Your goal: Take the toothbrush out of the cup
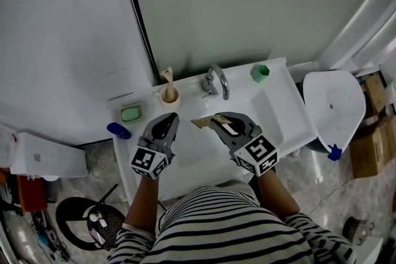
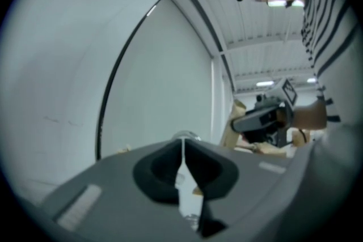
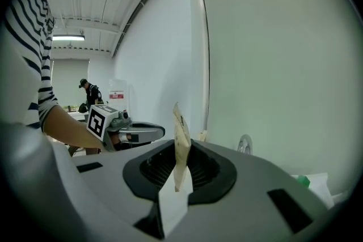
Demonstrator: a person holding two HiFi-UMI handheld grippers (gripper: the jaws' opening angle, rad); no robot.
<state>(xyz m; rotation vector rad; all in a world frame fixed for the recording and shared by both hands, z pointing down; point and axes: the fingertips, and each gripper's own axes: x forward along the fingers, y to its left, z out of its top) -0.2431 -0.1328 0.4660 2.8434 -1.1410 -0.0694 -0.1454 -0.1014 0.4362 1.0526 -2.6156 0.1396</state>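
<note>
Toothbrush (image 1: 167,76) is upright in the cup (image 1: 169,96), clear of both grippers. L gripper (image 1: 167,120) has its jaws together w/ nothing between them; R gripper (image 1: 216,124) is clamped on a flat tan packet (image 3: 181,128). Cup stands just past L gripper's tip, at the back of the white basin (image 1: 278,120), left of the tap (image 1: 218,80).

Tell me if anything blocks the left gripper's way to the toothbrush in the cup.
Nothing visible does. Only bare white sink top lies between the shut left gripper and the pale toothbrush standing in the beige cup; the chrome tap stands off to the side.
</note>
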